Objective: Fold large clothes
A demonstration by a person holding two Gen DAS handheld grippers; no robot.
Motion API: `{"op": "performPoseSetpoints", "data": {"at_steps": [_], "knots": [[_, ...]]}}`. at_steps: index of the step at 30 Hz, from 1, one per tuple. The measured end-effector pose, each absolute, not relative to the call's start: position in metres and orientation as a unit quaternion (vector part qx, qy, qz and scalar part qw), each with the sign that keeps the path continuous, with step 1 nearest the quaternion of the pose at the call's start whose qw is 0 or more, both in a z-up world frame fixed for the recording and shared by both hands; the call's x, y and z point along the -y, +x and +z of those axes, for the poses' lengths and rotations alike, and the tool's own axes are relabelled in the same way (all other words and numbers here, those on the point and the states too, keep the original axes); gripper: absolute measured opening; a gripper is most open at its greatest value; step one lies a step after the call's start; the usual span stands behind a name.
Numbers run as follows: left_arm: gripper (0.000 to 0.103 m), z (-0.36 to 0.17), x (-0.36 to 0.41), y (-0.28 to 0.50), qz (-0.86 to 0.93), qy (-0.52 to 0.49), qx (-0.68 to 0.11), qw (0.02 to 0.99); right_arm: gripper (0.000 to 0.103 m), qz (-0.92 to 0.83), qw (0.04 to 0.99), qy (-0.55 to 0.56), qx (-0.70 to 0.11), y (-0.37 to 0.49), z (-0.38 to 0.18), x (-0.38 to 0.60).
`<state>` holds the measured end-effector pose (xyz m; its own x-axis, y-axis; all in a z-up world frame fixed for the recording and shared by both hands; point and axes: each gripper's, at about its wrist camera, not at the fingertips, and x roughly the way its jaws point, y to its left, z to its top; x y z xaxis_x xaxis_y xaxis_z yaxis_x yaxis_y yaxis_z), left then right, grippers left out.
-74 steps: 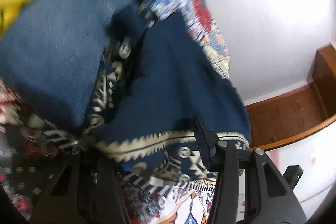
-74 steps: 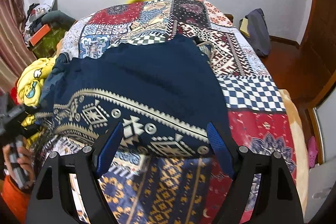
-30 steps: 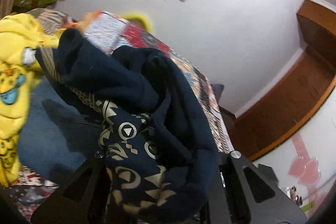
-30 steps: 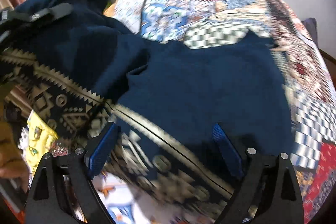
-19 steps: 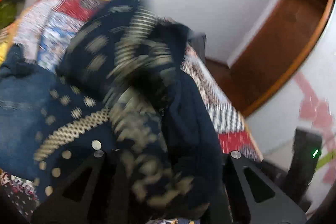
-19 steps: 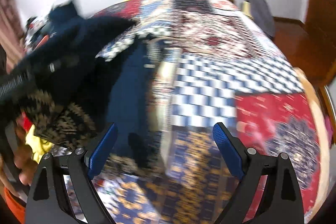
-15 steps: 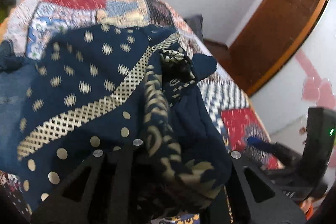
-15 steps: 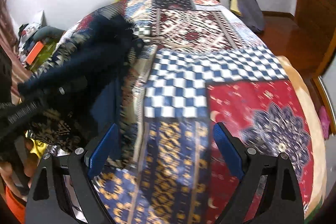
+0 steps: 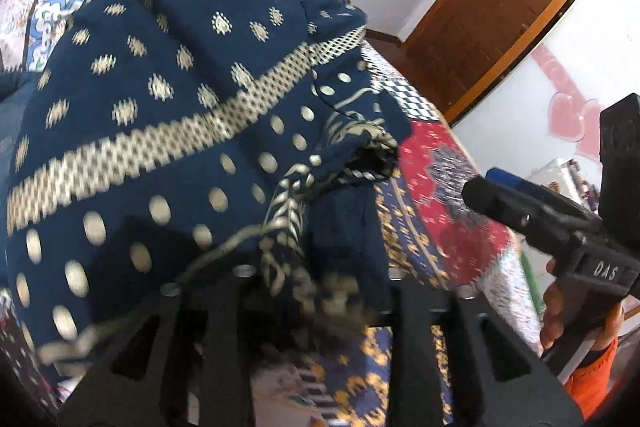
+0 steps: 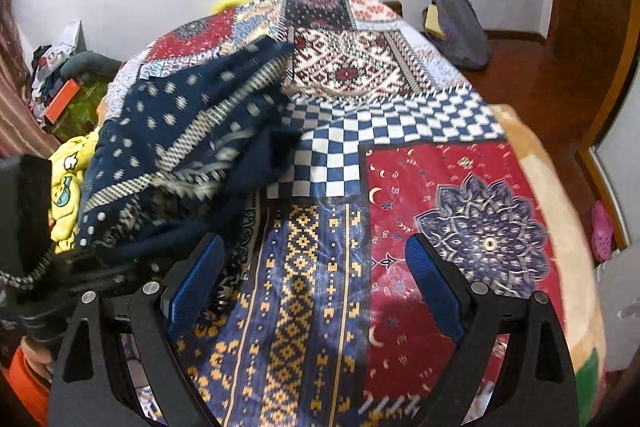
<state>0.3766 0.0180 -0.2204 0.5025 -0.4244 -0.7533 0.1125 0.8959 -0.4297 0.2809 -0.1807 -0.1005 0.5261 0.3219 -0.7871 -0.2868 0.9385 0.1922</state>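
navy fabric of the patterned garment (image 9: 168, 115) is bunched into the left gripper (image 9: 316, 291), whose jaws are pinched down on a wad of it, and the rest is heaped on the left part of the patchwork bedspread (image 10: 460, 195). the right gripper (image 10: 312, 279) hangs over the bedspread's blue and red patches just beside the heap, jaws spread wide with nothing between the blue pads (image 10: 434, 291). a yellow cartoon-print cloth (image 10: 66, 183) lies just beyond the heap at the bed's left edge.

"DAS" on right gripper (image 9: 560, 223) body (white letters); nothing else legible.
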Motion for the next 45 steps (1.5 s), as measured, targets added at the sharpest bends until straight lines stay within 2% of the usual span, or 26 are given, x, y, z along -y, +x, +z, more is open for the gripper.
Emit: {"op": "performPoseSetpoints", "data": {"at_steps": [2,3,7,13,19,26,30,33,39,45], "knots": [[0.058,-0.216,-0.018,0.370,-0.168,-0.162,-0.470,0.851,0.091,0.172,0.877,0.011,-0.449,0.277,-0.092,0.181],[0.062,-0.214,-0.014,0.365,-0.169,-0.148,-0.471,0.853,0.091,0.172,0.879,0.006,-0.445,0.273,-0.086,0.181],[0.062,-0.205,-0.002,0.344,-0.155,-0.084,-0.480,0.859,0.091,0.174,0.888,-0.002,-0.426,0.259,-0.068,0.179],[0.062,-0.178,-0.047,0.310,-0.134,-0.093,-0.452,0.877,0.091,0.204,0.890,0.006,-0.408,0.257,-0.055,0.160],[0.080,-0.149,-0.099,0.310,-0.039,-0.085,-0.403,0.910,0.091,0.241,0.876,0.026,-0.416,0.271,-0.070,0.122],[0.082,-0.200,-0.146,0.342,-0.002,-0.096,-0.472,0.876,0.091,0.249,0.843,0.035,-0.476,0.293,-0.128,0.091],[0.089,-0.211,-0.167,0.320,-0.013,-0.124,-0.464,0.877,0.091,0.231,0.826,0.043,-0.512,0.293,-0.159,0.110],[0.089,-0.211,-0.177,0.307,-0.025,-0.130,-0.465,0.876,0.091,0.242,0.809,0.063,-0.532,0.289,-0.169,0.134],[0.089,-0.188,-0.185,0.297,0.009,-0.076,-0.460,0.885,0.091,0.234,0.812,0.074,-0.530,0.281,-0.153,0.161],[0.089,-0.164,-0.189,0.318,-0.011,-0.090,-0.445,0.891,0.091,0.264,0.816,0.126,-0.499,0.289,-0.130,0.154]]}}
